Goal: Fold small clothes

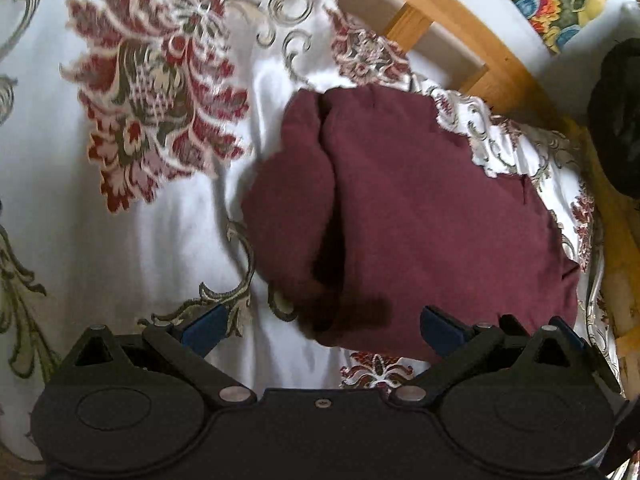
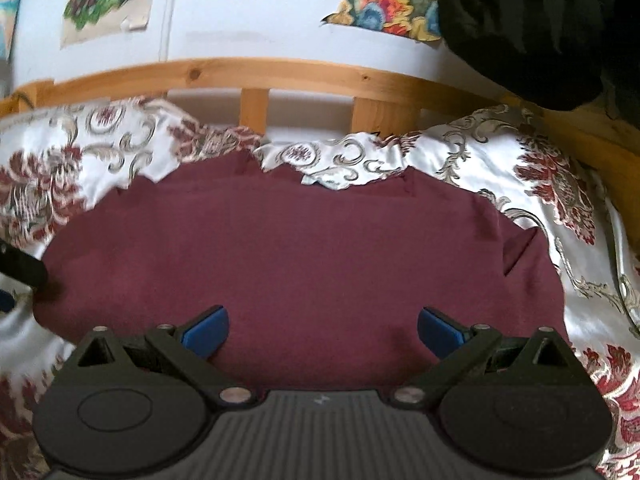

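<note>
Right wrist view: your bedspread (image 2: 344, 168) hides the maroon garment's (image 2: 280, 248) far edge; wooden rail (image 2: 256, 76) behind. Both grippers (image 2: 322, 330) (image 1: 320, 326) gape, holding nothing.

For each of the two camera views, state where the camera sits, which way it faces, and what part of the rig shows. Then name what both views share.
Left wrist: on the left gripper, looking down over the bedspread at the maroon garment's side; open blue fingers show.
Right wrist: on the right gripper, facing the wooden bed rail across the garment; open fingers show.
Shared: garment, bedspread, rail.
</note>
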Available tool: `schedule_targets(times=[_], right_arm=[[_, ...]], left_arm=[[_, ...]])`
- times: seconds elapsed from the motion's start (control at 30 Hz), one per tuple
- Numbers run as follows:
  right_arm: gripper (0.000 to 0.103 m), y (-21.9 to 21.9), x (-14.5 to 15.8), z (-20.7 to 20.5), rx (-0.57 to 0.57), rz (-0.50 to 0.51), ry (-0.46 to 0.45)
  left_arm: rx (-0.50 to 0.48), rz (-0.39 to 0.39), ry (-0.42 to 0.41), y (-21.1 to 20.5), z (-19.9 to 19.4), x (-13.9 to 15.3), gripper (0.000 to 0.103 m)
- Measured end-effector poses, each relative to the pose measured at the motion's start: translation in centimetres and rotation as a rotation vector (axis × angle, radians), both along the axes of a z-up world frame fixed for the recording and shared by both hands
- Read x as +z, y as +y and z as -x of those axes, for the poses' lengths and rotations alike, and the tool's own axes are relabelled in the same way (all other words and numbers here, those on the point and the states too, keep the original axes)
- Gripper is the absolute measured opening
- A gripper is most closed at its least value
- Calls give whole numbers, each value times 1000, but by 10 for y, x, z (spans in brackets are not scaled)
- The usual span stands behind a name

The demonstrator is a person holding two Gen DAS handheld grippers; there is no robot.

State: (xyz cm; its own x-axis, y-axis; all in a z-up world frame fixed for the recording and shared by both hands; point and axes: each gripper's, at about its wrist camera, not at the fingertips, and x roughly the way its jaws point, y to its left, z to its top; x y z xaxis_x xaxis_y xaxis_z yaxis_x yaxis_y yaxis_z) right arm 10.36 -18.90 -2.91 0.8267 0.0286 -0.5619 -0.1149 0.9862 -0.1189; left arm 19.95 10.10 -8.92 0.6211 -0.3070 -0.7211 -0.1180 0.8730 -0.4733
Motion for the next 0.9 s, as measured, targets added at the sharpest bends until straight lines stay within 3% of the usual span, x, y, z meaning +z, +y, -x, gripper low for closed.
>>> schedule_targets(times=[0.17, 0.43, 0.7, 0.9], right_arm=[[103, 8, -20, -5, 29, 54, 35], [102, -13, -35, -6, 23, -109, 40], [103, -15, -36, -6, 24, -116, 37], [102, -15, -36, -6, 25, -117, 37]], left_arm=[[-10, -7, 3, -1, -8, -6, 102], [-7, -5, -4, -1, -12, -11, 102], [13, 30, -2, 3, -10, -11, 102], [9, 15, -5, 1, -10, -11, 102]])
